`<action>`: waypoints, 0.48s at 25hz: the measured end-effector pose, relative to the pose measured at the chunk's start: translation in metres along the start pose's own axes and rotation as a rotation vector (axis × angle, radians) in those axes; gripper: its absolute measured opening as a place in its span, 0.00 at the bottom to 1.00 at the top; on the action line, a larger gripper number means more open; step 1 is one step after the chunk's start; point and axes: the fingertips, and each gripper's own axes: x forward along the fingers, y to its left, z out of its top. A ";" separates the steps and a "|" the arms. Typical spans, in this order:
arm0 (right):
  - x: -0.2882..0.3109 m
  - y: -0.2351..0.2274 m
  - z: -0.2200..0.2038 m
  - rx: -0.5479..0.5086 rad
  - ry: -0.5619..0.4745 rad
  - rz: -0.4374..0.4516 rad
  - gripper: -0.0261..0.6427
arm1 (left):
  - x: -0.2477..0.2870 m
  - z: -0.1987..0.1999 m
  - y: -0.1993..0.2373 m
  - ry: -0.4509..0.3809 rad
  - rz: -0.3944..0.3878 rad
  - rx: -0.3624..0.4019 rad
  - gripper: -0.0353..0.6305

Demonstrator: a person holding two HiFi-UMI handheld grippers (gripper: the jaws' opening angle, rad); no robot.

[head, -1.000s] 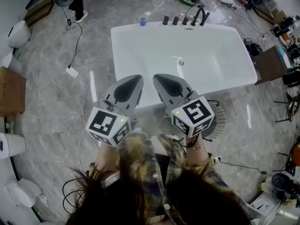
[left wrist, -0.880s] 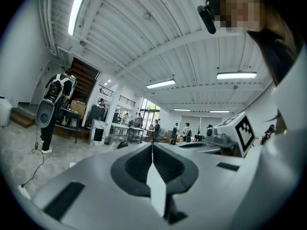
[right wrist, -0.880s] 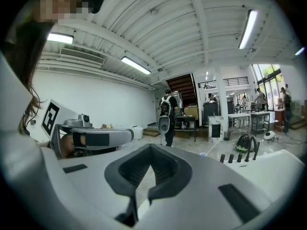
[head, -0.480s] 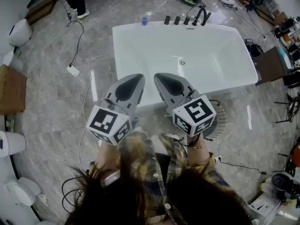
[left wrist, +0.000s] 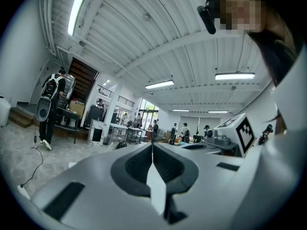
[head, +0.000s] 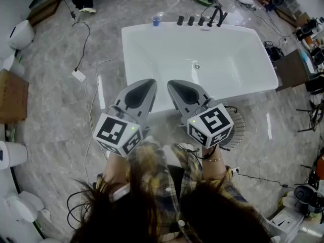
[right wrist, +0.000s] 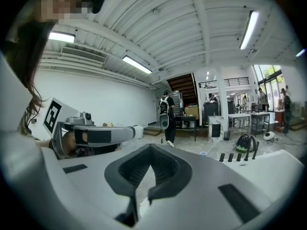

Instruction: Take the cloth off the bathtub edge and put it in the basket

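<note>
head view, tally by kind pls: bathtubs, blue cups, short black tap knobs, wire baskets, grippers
bathtub: 1
blue cup: 1
short black tap knobs: 3
wire basket: 1
grippers (left gripper, right gripper): 2
Total: 8

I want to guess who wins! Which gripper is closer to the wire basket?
Right. The right gripper hangs next to the basket; the left gripper is farther away, on the right one's other side.

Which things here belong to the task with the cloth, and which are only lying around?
For the job: bathtub, basket, left gripper, right gripper (both shut, empty). No cloth is visible.
Just lying about: blue cup on the tub's far rim, cardboard box, white power strip on the floor.
</note>
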 end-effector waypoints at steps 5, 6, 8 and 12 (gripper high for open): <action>-0.005 -0.002 -0.001 0.012 -0.010 -0.016 0.06 | -0.002 -0.001 -0.002 0.003 -0.009 0.007 0.08; -0.006 -0.003 -0.001 0.014 -0.013 -0.018 0.06 | -0.002 -0.001 -0.002 0.003 -0.009 0.007 0.08; -0.009 -0.004 -0.002 0.017 -0.017 -0.020 0.06 | -0.001 -0.003 -0.004 0.002 -0.009 0.005 0.08; -0.014 -0.003 -0.005 0.016 -0.017 -0.018 0.06 | 0.000 -0.006 -0.009 0.003 -0.015 0.007 0.08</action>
